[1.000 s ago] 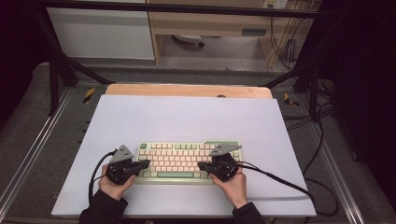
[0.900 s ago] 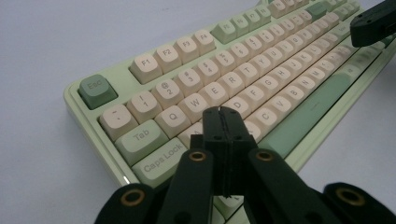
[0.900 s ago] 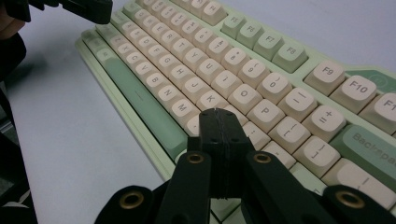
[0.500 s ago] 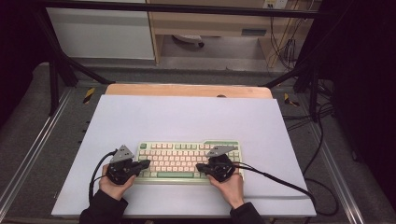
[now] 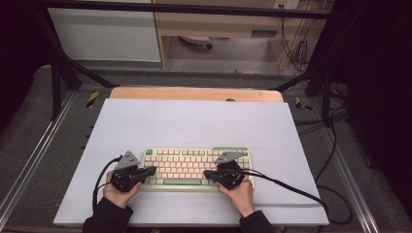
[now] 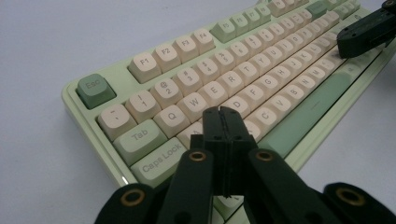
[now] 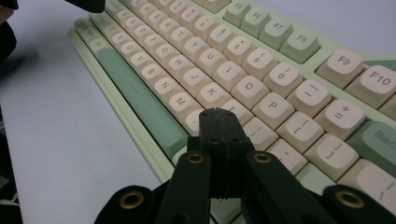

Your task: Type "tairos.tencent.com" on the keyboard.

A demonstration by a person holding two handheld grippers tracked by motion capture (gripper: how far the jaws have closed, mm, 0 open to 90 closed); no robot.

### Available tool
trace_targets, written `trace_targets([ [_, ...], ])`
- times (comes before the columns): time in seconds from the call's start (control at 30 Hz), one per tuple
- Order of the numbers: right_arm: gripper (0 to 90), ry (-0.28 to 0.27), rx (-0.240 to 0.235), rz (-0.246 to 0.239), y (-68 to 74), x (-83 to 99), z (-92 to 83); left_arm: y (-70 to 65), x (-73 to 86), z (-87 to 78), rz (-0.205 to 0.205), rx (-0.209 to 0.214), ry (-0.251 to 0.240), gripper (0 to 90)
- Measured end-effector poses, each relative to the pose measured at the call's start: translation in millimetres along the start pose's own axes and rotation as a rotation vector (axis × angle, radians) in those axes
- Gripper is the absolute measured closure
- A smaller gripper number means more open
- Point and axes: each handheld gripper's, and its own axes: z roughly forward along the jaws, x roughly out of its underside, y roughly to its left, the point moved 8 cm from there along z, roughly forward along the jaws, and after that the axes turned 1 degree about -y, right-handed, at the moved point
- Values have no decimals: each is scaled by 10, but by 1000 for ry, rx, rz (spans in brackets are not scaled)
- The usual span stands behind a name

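- Left black two-jaw tool (image 5: 149,171), held in left hand (image 5: 118,191): jaws pressed together, nothing between them; tip poised low over left end of pale green keyboard with cream and green keycaps (image 5: 189,160), around the A/S keys in the left gripper view (image 6: 224,122); contact with a key not determinable.
- Risk, left: closed tip wider than one keycap gap; likely to press two neighbouring keys at once, or catch a cap edge and lever it, if lowered off-centre.
- Keyboard: flat on white sheet-covered bench (image 5: 194,121), near front edge, roughly centred, parallel to that edge; also seen in the right gripper view (image 7: 154,70).
- Risk, centre: keyboard apparently unsecured; sideways push from either tool likely to slide or skew it on the smooth sheet.
- Right black two-jaw tool (image 5: 208,174), held in right hand (image 5: 239,191): jaws likewise closed and empty; tip low over right-hand letter keys, near L and the punctuation keys in the right gripper view (image 7: 217,122).
- Risk, right: black cable (image 5: 291,188) trailing across bench to right edge; possible drag or snag on a wide sweep.
- Room: broad bare sheet behind and to both sides of keyboard; narrow strip only between keyboard and front edge, occupied by both hands; wooden strip (image 5: 194,93) at far edge.
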Motion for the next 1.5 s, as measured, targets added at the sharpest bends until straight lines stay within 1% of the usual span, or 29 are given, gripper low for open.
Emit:
trace_targets([
  [0.07,900,2,13,-12,-21,-5,-30,-2,-1,-3,2,0,0,900],
  [0.1,900,2,17,-6,-22,-9,-45,-3,-1,-4,2,0,-1,900],
  [0.13,900,-2,22,-17,-32,-16,-62,-3,-1,-4,2,0,0,900],
  [0.27,900,-5,26,-20,-47,-25,-117,-10,-2,-3,6,1,1,900],
  [0.47,900,-21,33,2,-102,-17,-206,-23,-7,3,7,1,2,900],
  [0.57,900,-28,34,3,-129,-11,-238,-33,-10,7,8,2,3,900],
  [0.87,900,-24,41,14,-182,36,-286,-88,-64,1,16,4,-4,900],
  [0.97,900,-28,44,15,-194,43,-306,-115,-81,14,20,6,1,900],
  [1.17,900,-31,49,16,-204,48,-330,-169,-123,64,27,9,13,900],
  [1.5,900,-34,46,15,-200,48,-341,-251,-260,172,45,7,23,900],
])
